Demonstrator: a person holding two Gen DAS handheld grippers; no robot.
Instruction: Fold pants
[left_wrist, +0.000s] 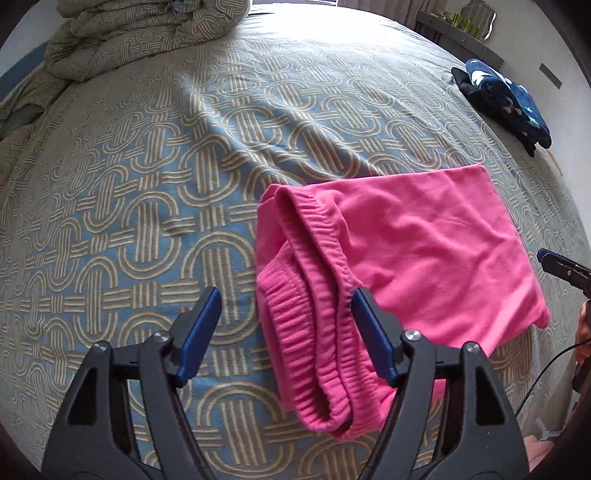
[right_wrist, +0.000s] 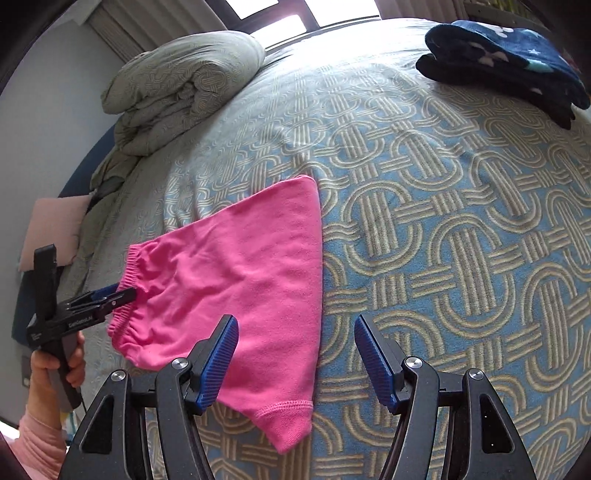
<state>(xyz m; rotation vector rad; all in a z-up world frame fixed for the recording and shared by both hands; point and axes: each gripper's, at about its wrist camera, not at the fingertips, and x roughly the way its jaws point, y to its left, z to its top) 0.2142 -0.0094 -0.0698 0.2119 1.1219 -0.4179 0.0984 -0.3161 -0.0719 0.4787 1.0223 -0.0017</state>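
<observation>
Pants: the pink pants (left_wrist: 424, 240) lie folded into a compact packet on the bed (left_wrist: 129, 221), near the front edge.
Long axis: in the left wrist view the packet runs from the elastic waistband (left_wrist: 314, 295), close to the camera, away to the right; the hem corner (right_wrist: 284, 417) points to the near edge in the right wrist view.
Left tool: the left tool (left_wrist: 286, 332) is open, and nothing is pressed between the pads. The waistband lies between the jaws, against the inner side of the right pad; I cannot tell if it really touches.
Right tool: the right tool (right_wrist: 295, 354) is open and empty. Its left pad hangs over the right border of the packet; the right pad is over bare bed.
Nearer hand: the left one, I judge, because the waistband is already inside its jaws.
Key relation: the pants lie just in front of both tools, the waistband at the left, the folded side at the right.
Progress: the fold looks nearly finished or finished.
Other: a dark folded garment (right_wrist: 509, 62) lies well apart, at the far right.
</observation>
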